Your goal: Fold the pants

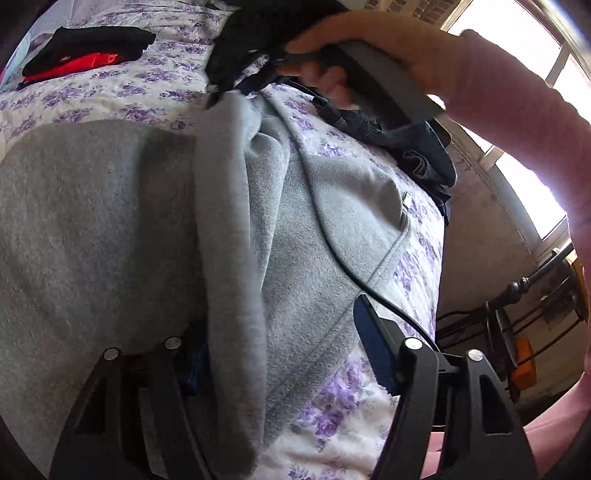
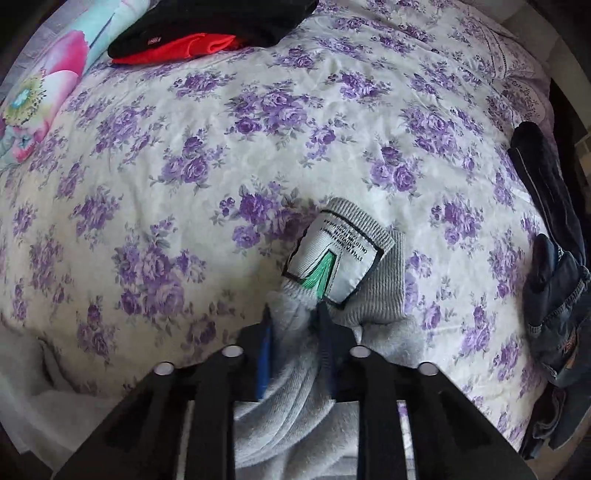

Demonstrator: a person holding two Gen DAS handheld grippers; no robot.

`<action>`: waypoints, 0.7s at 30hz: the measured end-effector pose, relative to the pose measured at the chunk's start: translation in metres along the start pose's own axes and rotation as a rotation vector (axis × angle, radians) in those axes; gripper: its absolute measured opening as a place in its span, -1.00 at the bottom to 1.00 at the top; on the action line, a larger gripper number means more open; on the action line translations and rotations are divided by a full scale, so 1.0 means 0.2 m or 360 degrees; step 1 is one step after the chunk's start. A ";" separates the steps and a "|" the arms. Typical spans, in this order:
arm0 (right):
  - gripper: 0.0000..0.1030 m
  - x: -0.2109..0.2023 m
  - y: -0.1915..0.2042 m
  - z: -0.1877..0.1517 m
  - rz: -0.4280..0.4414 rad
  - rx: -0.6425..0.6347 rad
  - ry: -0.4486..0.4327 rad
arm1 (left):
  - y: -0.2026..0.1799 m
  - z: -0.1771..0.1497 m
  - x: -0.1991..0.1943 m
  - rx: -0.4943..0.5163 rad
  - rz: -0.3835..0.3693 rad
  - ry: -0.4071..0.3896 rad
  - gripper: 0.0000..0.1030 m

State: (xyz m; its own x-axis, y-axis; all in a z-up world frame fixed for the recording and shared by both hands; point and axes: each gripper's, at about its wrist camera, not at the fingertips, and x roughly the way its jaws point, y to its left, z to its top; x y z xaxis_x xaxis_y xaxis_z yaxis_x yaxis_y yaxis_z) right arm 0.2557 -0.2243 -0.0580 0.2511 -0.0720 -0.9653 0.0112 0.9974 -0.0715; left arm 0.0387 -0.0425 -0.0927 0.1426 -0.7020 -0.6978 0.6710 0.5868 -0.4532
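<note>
Grey sweatpants point(image 1: 110, 229) lie spread over a floral bedsheet point(image 1: 110, 96). My left gripper point(image 1: 280, 347) is open, its fingers point(image 1: 373, 347) wide apart on either side of a raised fold of the grey fabric. My right gripper point(image 2: 293, 321) is shut on a bunched end of the sweatpants point(image 2: 280, 398), just below the ribbed band with a white care label point(image 2: 332, 258). In the left wrist view the right gripper point(image 1: 236, 85) sits at the top, held by a hand, lifting the fabric off the bed.
Folded black and red clothes point(image 2: 207, 29) lie at the far left of the bed. Dark jeans point(image 2: 554, 258) lie along the bed's right edge. A floral pillow point(image 2: 40, 96) is at far left. A dark metal chair point(image 1: 517, 317) stands beside the bed.
</note>
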 end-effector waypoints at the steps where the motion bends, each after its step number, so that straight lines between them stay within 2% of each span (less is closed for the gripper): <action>1: -0.73 -0.07 -0.03 -0.03 0.0040 0.0011 -0.0054 | 0.00 0.00 0.00 -0.0004 -0.0003 -0.0001 0.25; 2: -0.75 -0.14 -0.05 -0.06 0.0088 0.0027 -0.0118 | 0.00 0.00 -0.01 -0.0001 -0.0001 -0.0004 0.25; 5: -0.75 -0.42 -0.21 -0.21 0.0359 0.0167 -0.0370 | 0.00 -0.01 -0.05 0.0042 0.0038 -0.0035 0.25; 8: -0.75 -0.65 -0.44 -0.51 0.0663 0.0337 -0.0655 | -0.05 -0.01 -0.07 0.0123 0.0050 -0.0062 0.25; 9: -0.75 -0.68 -0.53 -0.58 0.0740 0.0381 -0.0721 | -0.07 -0.01 -0.08 0.0152 0.0051 -0.0068 0.25; 11: -0.75 -0.71 -0.68 -0.86 0.0935 0.0521 -0.0889 | -0.11 -0.01 -0.11 0.0204 0.0014 -0.0076 0.25; 13: -0.75 -0.65 -0.82 -1.10 0.1089 0.0651 -0.1007 | -0.15 -0.02 -0.15 0.0248 -0.0061 -0.0086 0.24; 15: -0.75 -0.48 -0.93 -1.35 0.1185 0.0816 -0.1086 | -0.19 -0.03 -0.18 0.0300 -0.0127 -0.0102 0.24; 17: -0.68 -0.26 -1.00 -1.49 0.1201 0.0935 -0.1042 | -0.23 -0.05 -0.17 0.0357 -0.0136 -0.0103 0.24; 19: -0.55 -0.04 -1.04 -1.61 0.1154 0.1115 -0.0901 | -0.25 -0.06 -0.12 0.0388 -0.0090 -0.0058 0.24; 20: -0.46 0.03 -1.05 -1.65 0.1213 0.1150 -0.0881 | -0.25 -0.07 -0.09 0.0391 -0.0071 -0.0022 0.24; 21: -0.47 0.05 -1.06 -1.69 0.1290 0.1156 -0.0907 | -0.24 -0.08 -0.04 0.0391 -0.0054 0.0031 0.24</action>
State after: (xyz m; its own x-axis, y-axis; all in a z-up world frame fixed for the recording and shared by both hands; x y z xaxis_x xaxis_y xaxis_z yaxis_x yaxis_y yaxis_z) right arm -0.0704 -0.4382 -0.1376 0.8212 0.4025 -0.4045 0.1455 0.5377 0.8305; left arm -0.0069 -0.0582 -0.0736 0.1046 -0.7105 -0.6958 0.8321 0.4457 -0.3300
